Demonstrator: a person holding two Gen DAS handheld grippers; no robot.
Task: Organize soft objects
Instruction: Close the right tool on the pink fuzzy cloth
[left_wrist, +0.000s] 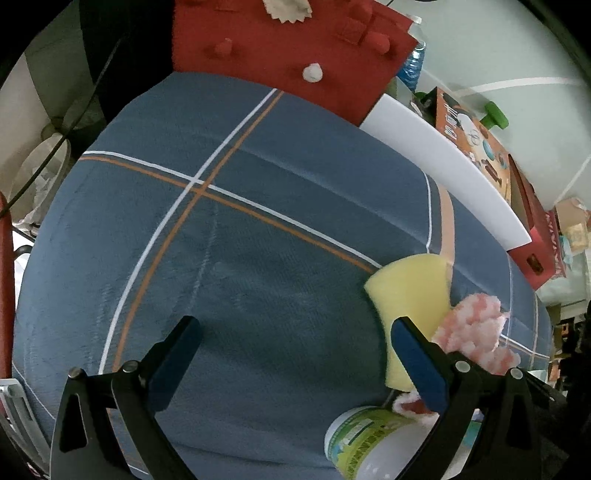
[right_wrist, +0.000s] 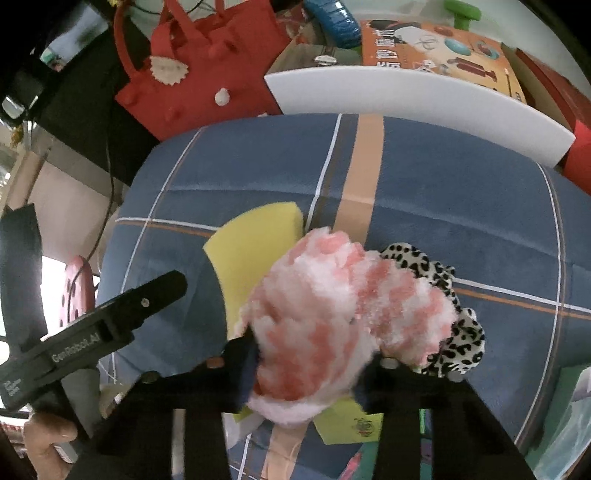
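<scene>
A yellow sponge (left_wrist: 410, 302) lies on the blue plaid cushion (left_wrist: 240, 258), also in the right wrist view (right_wrist: 255, 243). My right gripper (right_wrist: 306, 369) is shut on a fluffy pink-and-white soft object (right_wrist: 332, 321), held above the cushion (right_wrist: 443, 192); the object also shows in the left wrist view (left_wrist: 476, 328). A leopard-print scrunchie (right_wrist: 458, 332) lies just behind it. My left gripper (left_wrist: 291, 354) is open and empty above the cushion, its right finger (left_wrist: 417, 362) in front of the sponge; the left gripper also shows in the right wrist view (right_wrist: 92, 328).
A red felt bag (right_wrist: 195, 74) stands behind the cushion, also in the left wrist view (left_wrist: 288, 48). A white board (left_wrist: 443, 162) and an orange box (left_wrist: 472, 144) line the far edge. A green-labelled container (left_wrist: 365, 439) sits near the front.
</scene>
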